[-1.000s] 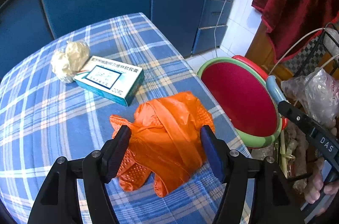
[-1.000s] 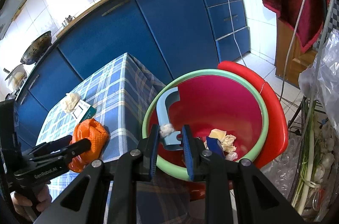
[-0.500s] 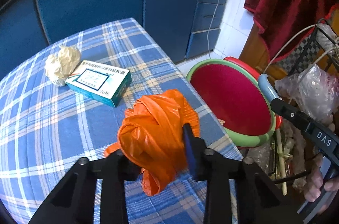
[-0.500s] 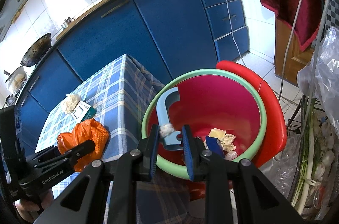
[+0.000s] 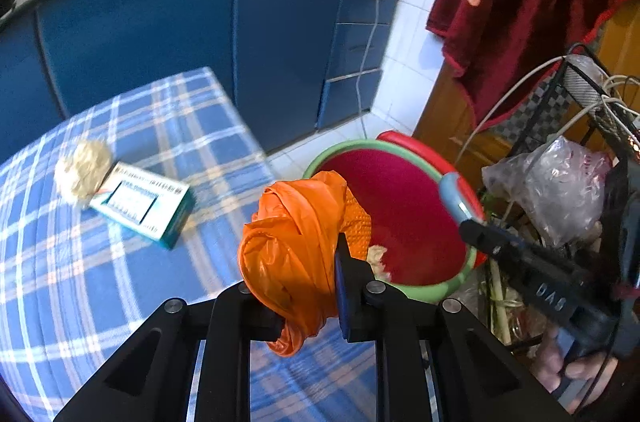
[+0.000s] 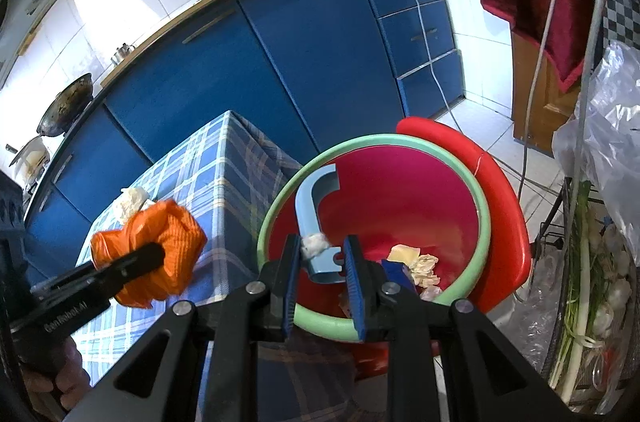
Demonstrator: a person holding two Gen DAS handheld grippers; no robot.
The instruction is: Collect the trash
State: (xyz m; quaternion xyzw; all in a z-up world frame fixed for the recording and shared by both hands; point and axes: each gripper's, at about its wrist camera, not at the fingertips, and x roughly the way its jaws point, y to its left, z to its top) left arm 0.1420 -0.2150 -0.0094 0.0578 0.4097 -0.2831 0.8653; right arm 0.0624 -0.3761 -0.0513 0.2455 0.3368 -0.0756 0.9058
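Left gripper [image 5: 300, 286] is clamped hard on the scrunched orange bag [image 5: 296, 246], which hangs clear of the checked tablecloth [image 5: 100, 282], at about 10 o'clock from the bin's rim. From its own camera you also get the teal box [image 5: 146, 208] and a crumpled paper ball [image 5: 82, 172] sitting on the cloth around 10 o'clock, touching each other. Right gripper [image 6: 322, 266] is pinched on the light blue handle [image 6: 310, 206] of the red bin [image 6: 400, 198], with a bit of white fluff stuck against one finger. Only the right view looks down into the bin, so that's where you see the crumpled paper scraps [image 6: 416, 262] at the bottom; the left one mostly shows bare wall.
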